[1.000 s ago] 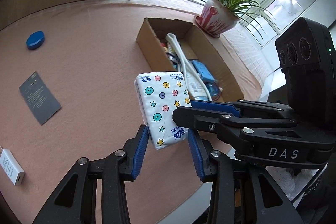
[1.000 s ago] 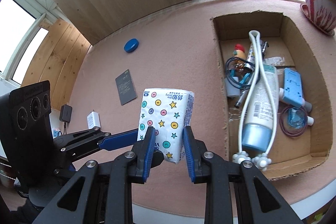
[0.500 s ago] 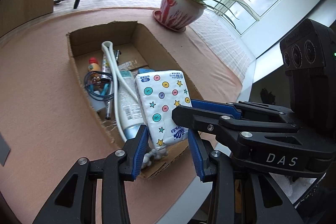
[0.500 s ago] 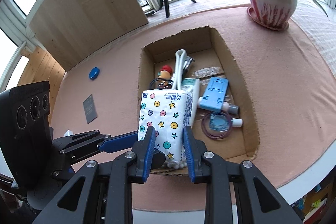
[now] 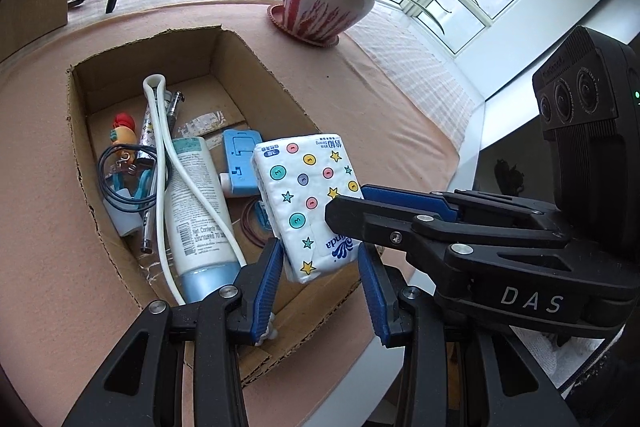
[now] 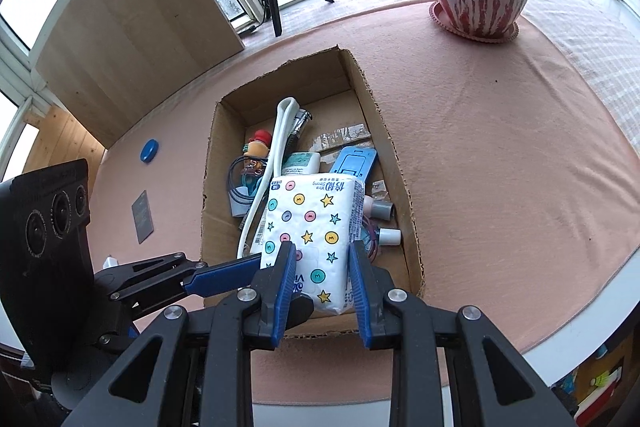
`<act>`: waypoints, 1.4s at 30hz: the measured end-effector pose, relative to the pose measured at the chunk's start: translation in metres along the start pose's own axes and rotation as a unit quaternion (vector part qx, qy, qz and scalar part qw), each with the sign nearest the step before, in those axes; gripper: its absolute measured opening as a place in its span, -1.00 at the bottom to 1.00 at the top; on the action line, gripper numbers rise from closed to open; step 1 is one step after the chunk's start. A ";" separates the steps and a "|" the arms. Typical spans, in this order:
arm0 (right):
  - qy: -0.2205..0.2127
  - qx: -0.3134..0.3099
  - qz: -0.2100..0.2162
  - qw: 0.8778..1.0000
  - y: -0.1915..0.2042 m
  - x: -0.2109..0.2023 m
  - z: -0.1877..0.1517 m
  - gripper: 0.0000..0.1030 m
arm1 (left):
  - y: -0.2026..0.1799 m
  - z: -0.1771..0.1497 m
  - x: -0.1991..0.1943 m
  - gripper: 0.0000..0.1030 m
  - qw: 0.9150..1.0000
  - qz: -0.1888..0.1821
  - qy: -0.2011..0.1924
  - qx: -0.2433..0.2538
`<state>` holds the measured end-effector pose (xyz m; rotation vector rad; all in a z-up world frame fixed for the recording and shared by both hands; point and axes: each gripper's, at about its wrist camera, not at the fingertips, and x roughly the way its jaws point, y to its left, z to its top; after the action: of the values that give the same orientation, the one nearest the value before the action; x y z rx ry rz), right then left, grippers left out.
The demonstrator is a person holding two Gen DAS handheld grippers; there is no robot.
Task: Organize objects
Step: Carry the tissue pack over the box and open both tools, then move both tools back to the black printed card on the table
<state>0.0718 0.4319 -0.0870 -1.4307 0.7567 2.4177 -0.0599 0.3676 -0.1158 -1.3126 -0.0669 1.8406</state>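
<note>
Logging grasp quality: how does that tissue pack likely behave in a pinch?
The tissue pack likely squashes: its wrapper puckers at the right claw. Probably light; it stays level, pinched at one end. The glossy film may slip.

"DAS" on right claw (image 5: pixel 348 203) body; "Net Contents" on tube (image 5: pixel 198 203).

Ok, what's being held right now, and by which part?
The tissue pack, clamped at its lower end by the right gripper, above the cardboard box. The left gripper flanks that same end; whether it presses is unclear.
</note>
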 end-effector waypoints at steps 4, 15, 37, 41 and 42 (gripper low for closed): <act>-0.015 -0.017 -0.038 0.999 0.007 0.001 0.001 -0.18 | 0.002 0.001 -0.005 0.00 1.000 0.026 -0.011 0.004; -0.033 -0.012 -0.031 0.999 0.022 0.000 0.008 -0.08 | 0.029 -0.011 -0.042 0.05 0.998 0.040 -0.028 -0.031; -0.052 -0.113 -0.003 0.992 0.153 0.039 0.003 -0.08 | 0.156 -0.091 -0.187 0.06 0.972 0.130 -0.096 -0.171; -0.032 -0.134 0.005 0.991 0.178 0.058 0.003 -0.08 | 0.181 -0.113 -0.210 0.06 0.964 0.147 -0.102 -0.199; -0.026 -0.139 0.005 0.990 0.185 0.063 0.002 -0.08 | 0.185 -0.117 -0.213 0.06 0.962 0.151 -0.102 -0.205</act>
<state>-0.0432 0.2739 -0.0830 -1.4542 0.4276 2.6400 -0.0589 0.0629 -0.0988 -1.4648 -0.3962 2.3087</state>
